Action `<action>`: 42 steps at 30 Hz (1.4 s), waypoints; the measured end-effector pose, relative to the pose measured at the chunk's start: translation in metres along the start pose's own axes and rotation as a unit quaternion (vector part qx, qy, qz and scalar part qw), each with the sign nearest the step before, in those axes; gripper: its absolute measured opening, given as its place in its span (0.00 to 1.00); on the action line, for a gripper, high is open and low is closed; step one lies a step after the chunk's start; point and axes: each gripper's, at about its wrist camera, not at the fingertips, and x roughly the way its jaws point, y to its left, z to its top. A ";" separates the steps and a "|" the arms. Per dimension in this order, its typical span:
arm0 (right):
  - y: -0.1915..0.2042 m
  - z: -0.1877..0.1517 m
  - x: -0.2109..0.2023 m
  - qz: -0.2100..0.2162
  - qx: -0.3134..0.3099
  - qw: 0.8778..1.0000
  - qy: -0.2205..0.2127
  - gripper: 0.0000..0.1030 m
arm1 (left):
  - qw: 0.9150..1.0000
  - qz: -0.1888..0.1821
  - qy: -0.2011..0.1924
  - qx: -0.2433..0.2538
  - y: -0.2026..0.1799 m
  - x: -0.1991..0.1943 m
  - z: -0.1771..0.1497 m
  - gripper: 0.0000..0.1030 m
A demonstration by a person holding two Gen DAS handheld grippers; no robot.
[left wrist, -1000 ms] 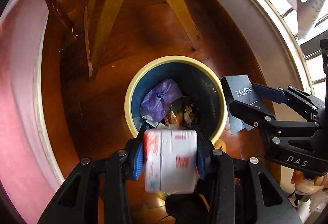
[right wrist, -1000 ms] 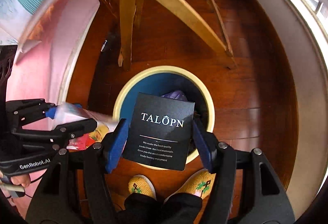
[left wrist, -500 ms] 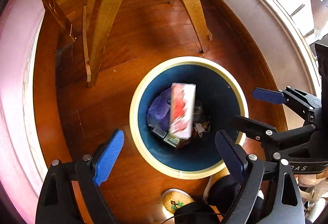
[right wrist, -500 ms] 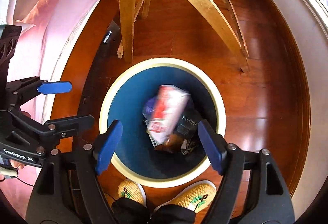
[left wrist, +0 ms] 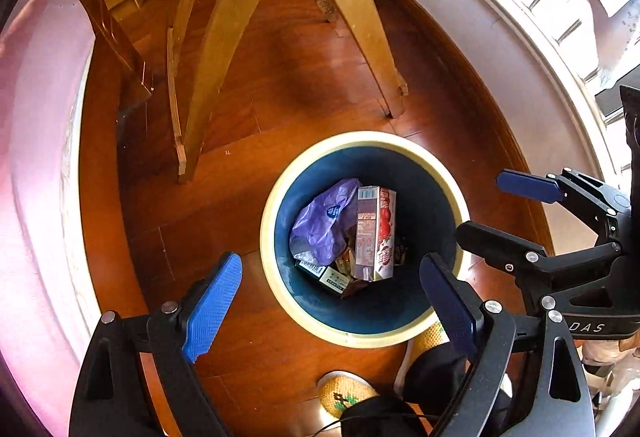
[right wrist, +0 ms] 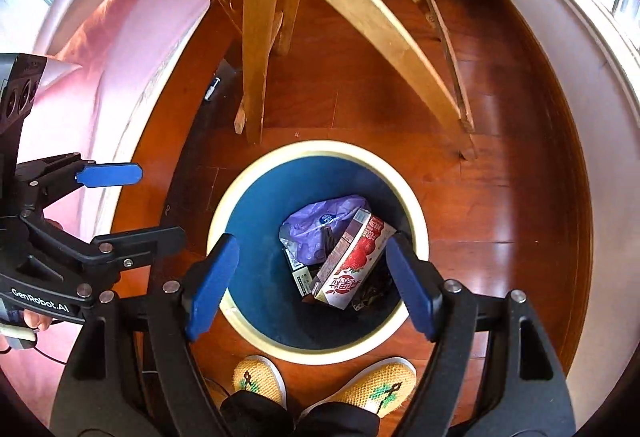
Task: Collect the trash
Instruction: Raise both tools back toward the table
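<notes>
Pale wooden chair legs (left wrist: 224, 69) stand on a red-brown plank floor (left wrist: 304, 85), pink bedding (right wrist: 108, 49) beside them.

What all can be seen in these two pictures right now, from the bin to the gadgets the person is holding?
Trash bin: one, blue inside with a cream rim, on the wooden floor below both grippers.
Drink carton: one, white and red with strawberries, lying on top of the trash in the bin.
Plastic bag: one, purple, crumpled in the bin beside the carton.
Small boxes: at least two, pale, under the carton; details unclear.
Chair legs: several, light wood, behind the bin.
Bedding: pink, at the left edge.
Slippers: two, yellow knit, just in front of the bin.
Left gripper: black with blue pads, open, empty.
Right gripper: same colours, open, empty.
</notes>
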 end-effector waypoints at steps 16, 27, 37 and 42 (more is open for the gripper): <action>0.061 0.049 -0.188 0.012 0.025 0.999 -0.042 0.72 | 0.998 -0.015 -0.044 -0.043 -0.018 -0.205 0.016 0.89; 0.127 0.089 -0.342 0.028 -0.007 0.993 -0.112 0.72 | 0.991 -0.023 -0.125 -0.041 -0.034 -0.379 0.027 0.89; 0.171 0.112 -0.449 0.020 -0.039 0.983 -0.179 0.72 | 0.978 -0.023 -0.209 -0.007 -0.042 -0.506 0.036 0.89; 0.185 0.122 -0.480 0.015 -0.041 0.976 -0.215 0.72 | 0.970 -0.017 -0.242 0.011 -0.040 -0.549 0.039 0.89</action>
